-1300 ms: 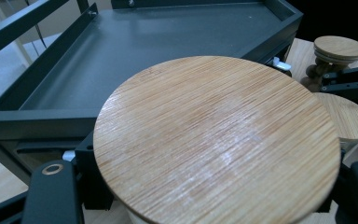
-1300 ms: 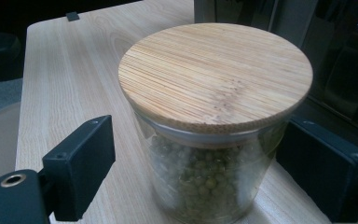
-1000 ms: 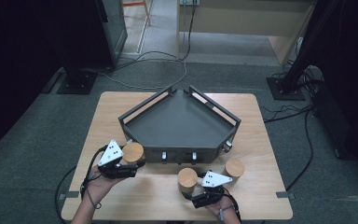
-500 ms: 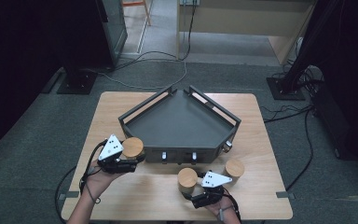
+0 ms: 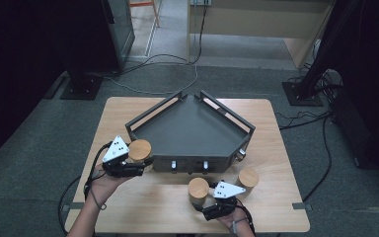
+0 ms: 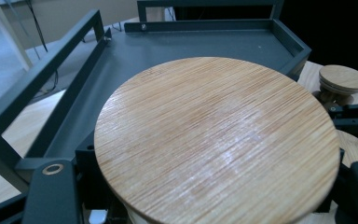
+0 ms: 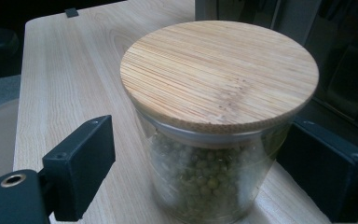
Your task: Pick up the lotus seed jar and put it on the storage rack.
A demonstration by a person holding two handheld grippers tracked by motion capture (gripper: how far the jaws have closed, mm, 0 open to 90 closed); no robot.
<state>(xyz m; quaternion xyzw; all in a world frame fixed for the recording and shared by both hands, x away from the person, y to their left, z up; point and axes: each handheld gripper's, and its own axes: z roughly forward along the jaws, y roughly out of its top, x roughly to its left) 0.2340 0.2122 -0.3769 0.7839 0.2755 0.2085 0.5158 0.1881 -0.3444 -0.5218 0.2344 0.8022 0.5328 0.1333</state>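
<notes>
The left tool [image 5: 140, 165] pinches a jar with a bamboo lid [image 6: 216, 140], holding it just at the tray's [image 5: 143, 118] near-left corner; in the left gripper view the lid sits about level with the tray rim, and the dark floor stretches away behind it. The right tool [image 5: 203, 206] stands spread around a second jar [image 7: 219, 126] of green peas. One black jaw waits on each side of the glass, with a gap showing on the left side, so nothing is gripped there yet. That jar stands on the bench [image 5: 143, 217] in front of the tray. A third jar [image 5: 248, 179] stands just beside it on the right, near the tray's front wall.

The step in hand looks like loading the jars into the tray. For the left jar, lift it until its base clears the rim, carry it over the wall and set it down flat on the tray floor before letting go. Keep it upright, since the lid may only rest on the glass. For the right tool, centre the jaws on the glass below the lid, not on the lid's overhang, and close squarely so the jar does not twist or nudge the third jar.
</notes>
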